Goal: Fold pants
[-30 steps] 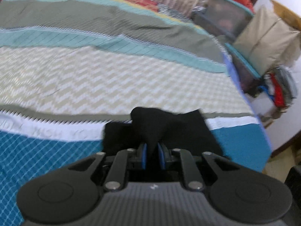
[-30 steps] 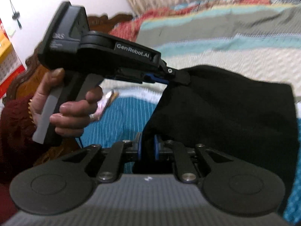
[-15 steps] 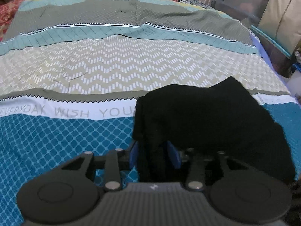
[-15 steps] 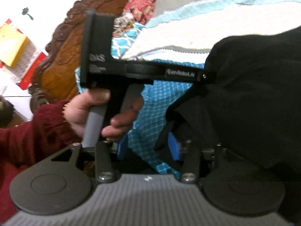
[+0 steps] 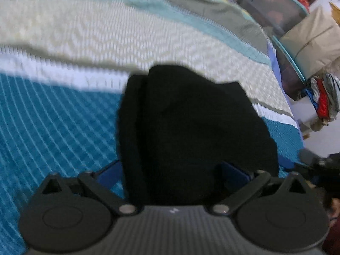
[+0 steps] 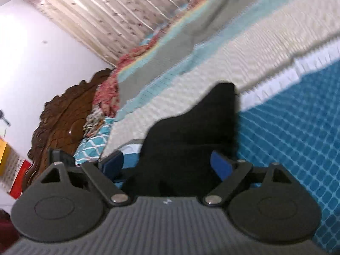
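Observation:
The black pants lie bunched in a folded heap on the blue and striped bedspread. My left gripper is open, its blue pads wide apart on either side of the heap's near edge. In the right wrist view the pants rise as a dark mound between the spread blue pads of my right gripper, which is also open. The cloth lies between both pairs of jaws, and neither clamps it.
The bed's right edge drops off to stacked boxes and bags and a pile of clothes. A carved wooden headboard and pillows are at the left, with a curtain behind.
Both grippers were shut on the pants a second ago and held them up. They have opened wide, and the pants now rest on the bedspread. Both views are blurred by motion.

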{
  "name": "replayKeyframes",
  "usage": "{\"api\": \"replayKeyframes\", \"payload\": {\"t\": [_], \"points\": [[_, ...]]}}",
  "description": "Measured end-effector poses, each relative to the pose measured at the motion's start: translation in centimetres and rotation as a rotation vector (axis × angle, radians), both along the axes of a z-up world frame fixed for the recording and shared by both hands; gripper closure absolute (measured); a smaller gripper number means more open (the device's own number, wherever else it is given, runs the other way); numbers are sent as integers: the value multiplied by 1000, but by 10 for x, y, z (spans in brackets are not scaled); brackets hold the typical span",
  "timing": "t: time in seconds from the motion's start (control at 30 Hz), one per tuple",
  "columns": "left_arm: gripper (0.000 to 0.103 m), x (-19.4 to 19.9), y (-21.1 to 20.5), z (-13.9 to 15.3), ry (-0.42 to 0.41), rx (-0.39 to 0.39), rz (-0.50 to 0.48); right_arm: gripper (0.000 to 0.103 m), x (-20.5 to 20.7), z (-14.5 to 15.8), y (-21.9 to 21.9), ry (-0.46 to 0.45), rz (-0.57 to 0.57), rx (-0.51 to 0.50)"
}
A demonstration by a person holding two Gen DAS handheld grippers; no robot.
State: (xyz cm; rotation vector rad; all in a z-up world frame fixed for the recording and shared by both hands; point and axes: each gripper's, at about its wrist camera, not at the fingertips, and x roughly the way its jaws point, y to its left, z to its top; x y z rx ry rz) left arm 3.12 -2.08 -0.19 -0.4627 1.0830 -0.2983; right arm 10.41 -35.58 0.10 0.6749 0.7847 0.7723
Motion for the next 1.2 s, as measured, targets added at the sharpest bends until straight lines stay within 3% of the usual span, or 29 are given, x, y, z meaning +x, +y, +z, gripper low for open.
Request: {"api": "replayKeyframes", "payload": {"t": [0.13, 0.17, 0.2, 0.27, 0.3, 0.33, 0.37, 0.4, 0.47, 0.53, 0.7, 0.8, 0.9, 1.0, 1.07, 1.13, 1.2], "points": [[4, 1, 11, -31, 92, -184, 38, 11, 13, -21, 9, 72, 29, -26], [9, 0, 12, -35, 87, -211, 44, 8, 17, -27, 15, 83, 43, -30], [26, 0, 12, -37, 83, -232, 41, 7, 21, -32, 19, 98, 52, -32], [42, 0, 15, -40, 87, -273, 45, 7, 26, -41, 21, 139, 45, -1], [51, 1, 17, -40, 85, -293, 43, 13, 26, -40, 24, 141, 43, 16], [56, 1, 19, -38, 83, -295, 42, 25, 25, -33, 27, 136, 64, 19], [58, 2, 20, -34, 74, -295, 35, 44, 24, -25, 34, 126, 93, 7], [59, 3, 21, -28, 54, -297, 25, 46, 22, -17, 40, 102, 105, -30], [59, 8, 23, -6, -23, -279, -4, 55, 22, -2, 48, 62, 134, -32], [59, 17, 25, 21, -127, -233, -22, 56, 24, 21, 54, -1, 144, -15], [59, 70, 40, 73, -331, -107, -3, 56, 52, 86, 81, -267, 122, -54], [59, 116, 47, 75, -376, -34, 36, 56, 81, 106, 109, -400, 84, -120], [59, 162, 54, 55, -337, 1, 86, 57, 112, 98, 128, -492, 47, -198], [59, 201, 58, 19, -239, 40, 128, 61, 148, 73, 145, -476, 1, -252], [55, 217, 59, -5, -167, 71, 150, 61, 169, 50, 152, -414, -6, -282], [41, 219, 65, -12, -164, 56, 181, 55, 191, 24, 157, -287, 2, -288], [39, 216, 67, -12, -167, 33, 189, 39, 200, 9, 153, -188, -33, -283]]}}
